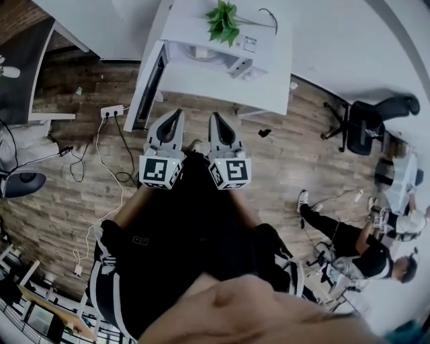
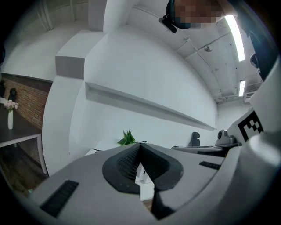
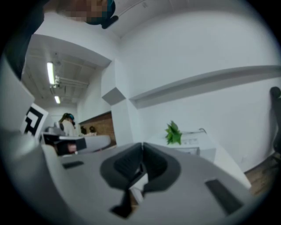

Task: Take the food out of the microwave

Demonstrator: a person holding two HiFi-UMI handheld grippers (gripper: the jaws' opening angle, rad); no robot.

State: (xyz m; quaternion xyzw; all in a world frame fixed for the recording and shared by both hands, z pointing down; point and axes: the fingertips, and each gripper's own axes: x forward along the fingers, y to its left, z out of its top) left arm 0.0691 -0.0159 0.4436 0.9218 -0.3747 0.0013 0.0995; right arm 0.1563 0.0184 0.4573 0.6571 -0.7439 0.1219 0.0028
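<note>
White box-shaped microwave (image 1: 262,33), carrying a green leafy plant (image 1: 223,20), stands on a white table (image 1: 269,91) ahead of you. Judged from this, no step of the task is done yet. No food shows in any view, so presumably it is inside the microwave. Your left gripper (image 1: 176,115) and right gripper (image 1: 216,117) hang side by side, well short of the microwave, each with jaws pressed together on nothing. Approach, door and lift-out all remain.

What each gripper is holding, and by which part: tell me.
Nothing is held. The left gripper and the right gripper are both shut, fingers together, with nothing between them.
</note>
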